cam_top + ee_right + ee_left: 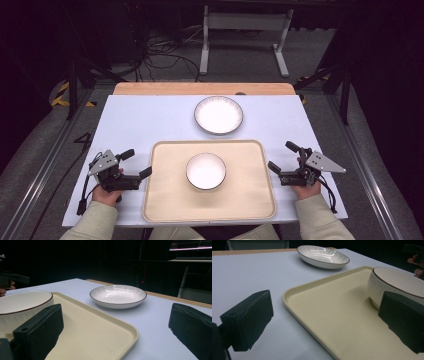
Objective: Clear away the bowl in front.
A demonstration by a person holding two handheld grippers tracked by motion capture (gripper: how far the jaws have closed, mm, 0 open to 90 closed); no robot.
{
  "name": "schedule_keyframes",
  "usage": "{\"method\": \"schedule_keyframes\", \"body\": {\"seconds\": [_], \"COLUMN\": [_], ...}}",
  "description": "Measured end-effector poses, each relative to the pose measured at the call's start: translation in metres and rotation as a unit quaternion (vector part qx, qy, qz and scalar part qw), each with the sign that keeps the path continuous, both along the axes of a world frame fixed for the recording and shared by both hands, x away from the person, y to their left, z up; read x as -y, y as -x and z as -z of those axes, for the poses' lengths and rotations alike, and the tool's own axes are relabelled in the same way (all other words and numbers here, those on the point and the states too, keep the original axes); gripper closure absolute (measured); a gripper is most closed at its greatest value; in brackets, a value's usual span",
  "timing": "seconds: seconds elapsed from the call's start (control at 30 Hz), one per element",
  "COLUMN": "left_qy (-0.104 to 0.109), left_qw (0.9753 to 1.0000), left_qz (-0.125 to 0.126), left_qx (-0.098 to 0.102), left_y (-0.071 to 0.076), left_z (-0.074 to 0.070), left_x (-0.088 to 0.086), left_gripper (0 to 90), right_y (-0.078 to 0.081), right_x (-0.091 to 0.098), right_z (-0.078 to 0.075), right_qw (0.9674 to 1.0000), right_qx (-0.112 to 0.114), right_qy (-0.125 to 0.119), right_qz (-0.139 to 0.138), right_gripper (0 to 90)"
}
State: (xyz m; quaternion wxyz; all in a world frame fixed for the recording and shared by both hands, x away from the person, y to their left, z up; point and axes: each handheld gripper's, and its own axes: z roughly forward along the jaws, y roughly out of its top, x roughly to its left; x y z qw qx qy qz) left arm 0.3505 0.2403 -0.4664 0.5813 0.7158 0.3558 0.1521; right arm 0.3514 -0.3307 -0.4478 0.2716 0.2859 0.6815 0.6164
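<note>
1. A cream tray [165, 200] is seen lying on the near half of the white table [140, 120], with its long side towards the person.
2. A white bowl [206, 171] with a dark rim is seen standing upright at about the middle of the tray.
3. A white ribbed plate [218, 115] with a dark rim is seen on the bare table beyond the tray's far edge, apart from it.
4. The left gripper [140, 165] is held just beside the tray's left edge. Its jaws are spread wide, and nothing is pinched between them. In the left gripper view the tray's corner lies between the jaws, and the bowl [397, 282] stands behind the one on the right.
5. The right gripper [283, 159] is held just beside the tray's right edge. Its jaws are likewise spread, with nothing gripped. In the right gripper view the plate [118, 296] is seen between them.
6. No brand, label or writing can be read on the tray, the bowl, the plate or the grippers.
</note>
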Motion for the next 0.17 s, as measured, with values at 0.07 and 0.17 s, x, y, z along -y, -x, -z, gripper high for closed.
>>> {"method": "schedule_keyframes", "body": {"seconds": [0.07, 0.17], "left_qy": [0.001, 0.007], "left_qw": [1.0000, 1.0000], "left_qz": [0.000, 0.000], "left_qx": [0.002, 0.001], "left_y": [-0.0003, -0.0004], "left_z": [0.0000, -0.0004], "left_x": [-0.0006, -0.0016], "left_gripper": [0.6, 0.6], "right_y": [-0.0003, -0.0010], "right_x": [0.0000, -0.0001], "right_z": [0.0001, 0.0003], "right_qw": [1.0000, 1.0000], "right_qx": [-0.001, -0.004], "right_qy": [0.001, 0.000], "right_qz": [0.001, 0.003], "right_gripper": [0.0, 0.0]}}
